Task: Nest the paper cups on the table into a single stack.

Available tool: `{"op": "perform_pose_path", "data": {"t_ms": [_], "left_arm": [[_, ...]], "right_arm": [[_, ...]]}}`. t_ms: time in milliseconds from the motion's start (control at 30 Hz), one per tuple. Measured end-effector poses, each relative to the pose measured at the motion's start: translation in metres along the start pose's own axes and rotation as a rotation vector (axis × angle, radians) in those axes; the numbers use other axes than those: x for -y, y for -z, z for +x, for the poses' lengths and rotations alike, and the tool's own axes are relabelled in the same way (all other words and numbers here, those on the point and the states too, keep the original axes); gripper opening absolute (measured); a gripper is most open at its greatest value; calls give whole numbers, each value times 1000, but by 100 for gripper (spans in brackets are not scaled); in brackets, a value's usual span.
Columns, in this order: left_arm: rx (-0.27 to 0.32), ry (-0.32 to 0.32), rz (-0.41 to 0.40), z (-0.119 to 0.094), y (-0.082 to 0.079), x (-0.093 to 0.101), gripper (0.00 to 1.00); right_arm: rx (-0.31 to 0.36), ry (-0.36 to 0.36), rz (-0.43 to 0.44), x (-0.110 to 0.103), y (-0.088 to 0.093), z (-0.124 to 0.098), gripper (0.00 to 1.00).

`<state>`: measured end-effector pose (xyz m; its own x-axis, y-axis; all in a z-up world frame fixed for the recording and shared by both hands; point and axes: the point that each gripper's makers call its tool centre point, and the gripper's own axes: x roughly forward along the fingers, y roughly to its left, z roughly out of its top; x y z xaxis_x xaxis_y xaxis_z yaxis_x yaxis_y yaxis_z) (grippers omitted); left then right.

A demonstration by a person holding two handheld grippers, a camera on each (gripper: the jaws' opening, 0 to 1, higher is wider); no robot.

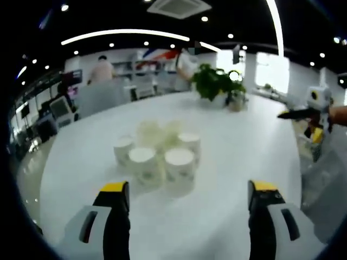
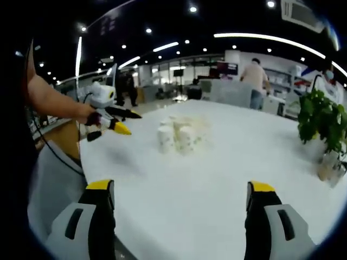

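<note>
Six or so paper cups, one potted plant.

- In my left gripper view, bare white table lies open from the bottom of the frame up to the paper cups at centre.
- A potted plant stands upper right, well behind them.
- In my right gripper view, the left gripper hangs left of the cups, apart.

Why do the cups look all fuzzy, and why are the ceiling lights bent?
Left gripper view: the paper cups are soft with blur, the farthest ones washed out. Right gripper view: the cups are small and hazy. In both views the fisheye lens curves the ceiling light strips.
</note>
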<state>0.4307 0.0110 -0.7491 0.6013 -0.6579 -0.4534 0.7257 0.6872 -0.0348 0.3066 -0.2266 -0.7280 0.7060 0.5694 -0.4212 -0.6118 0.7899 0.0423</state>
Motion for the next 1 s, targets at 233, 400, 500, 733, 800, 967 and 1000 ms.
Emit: {"op": "perform_pose_path", "data": {"t_ms": [233, 400, 500, 733, 800, 967, 1000], "left_arm": [[-7, 23, 6, 23, -6, 3, 85], [-16, 1, 22, 35, -4, -2, 81], [-26, -1, 15, 44, -1, -3, 76], [-70, -14, 24, 62, 10, -6, 66], [-89, -37, 48, 66, 14, -11, 60], [-83, -36, -1, 78, 11, -14, 60], [-81, -34, -4, 80, 10, -14, 60]], "right_arm": [[-6, -4, 0, -1, 1, 3, 100], [-14, -5, 3, 1, 4, 5, 100], [-16, -3, 9, 1, 5, 5, 100], [-26, -3, 21, 3, 9, 7, 100], [-29, -7, 24, 2, 11, 9, 100], [-35, -14, 30, 0, 13, 12, 100], [-36, -15, 31, 0, 13, 13, 100]]}}
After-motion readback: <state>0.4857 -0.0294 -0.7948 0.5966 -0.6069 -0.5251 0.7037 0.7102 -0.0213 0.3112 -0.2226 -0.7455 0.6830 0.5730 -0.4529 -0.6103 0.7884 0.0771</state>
